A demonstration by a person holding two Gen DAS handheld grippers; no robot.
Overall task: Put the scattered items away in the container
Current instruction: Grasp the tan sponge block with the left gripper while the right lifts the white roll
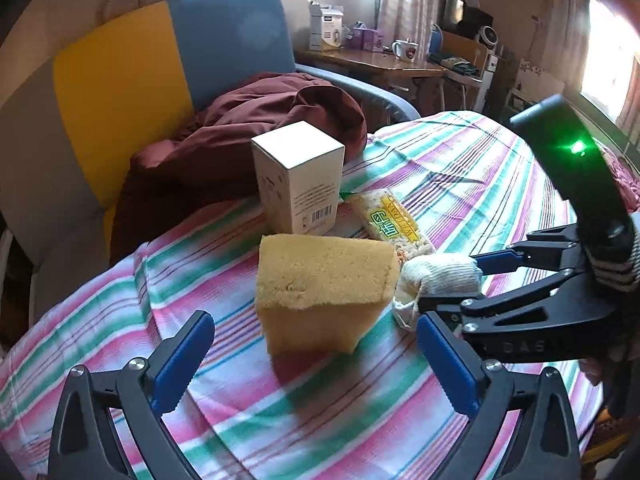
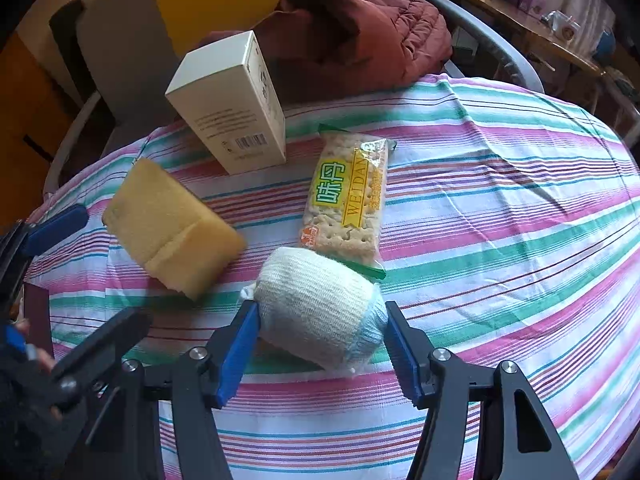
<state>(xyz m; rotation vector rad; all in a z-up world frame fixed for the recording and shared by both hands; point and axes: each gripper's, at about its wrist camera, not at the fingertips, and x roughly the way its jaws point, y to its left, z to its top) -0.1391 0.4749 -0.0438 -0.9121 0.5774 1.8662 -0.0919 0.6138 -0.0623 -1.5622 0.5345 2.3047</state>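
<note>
A yellow sponge block point(image 1: 324, 280) point(image 2: 172, 228) lies on the striped cloth, just ahead of my left gripper point(image 1: 314, 322), which stands open on either side of it. One blue left finger point(image 2: 56, 226) shows at the edge of the right wrist view. To the sponge's right lies a white cloth roll point(image 1: 440, 276) point(image 2: 316, 304) with a pale blue end. My right gripper point(image 2: 320, 309) point(image 1: 448, 282) is shut on it, pads touching both sides. A cracker packet point(image 1: 394, 220) point(image 2: 348, 196) and an upright white box point(image 1: 298, 176) point(image 2: 232, 104) sit behind. No container shows.
The striped cloth point(image 1: 460, 168) covers a rounded surface that drops off at the left and far edges. A maroon jacket point(image 1: 256, 128) lies on a yellow, blue and grey chair point(image 1: 120, 92) behind the box. A cluttered wooden desk point(image 1: 360, 60) stands farther back.
</note>
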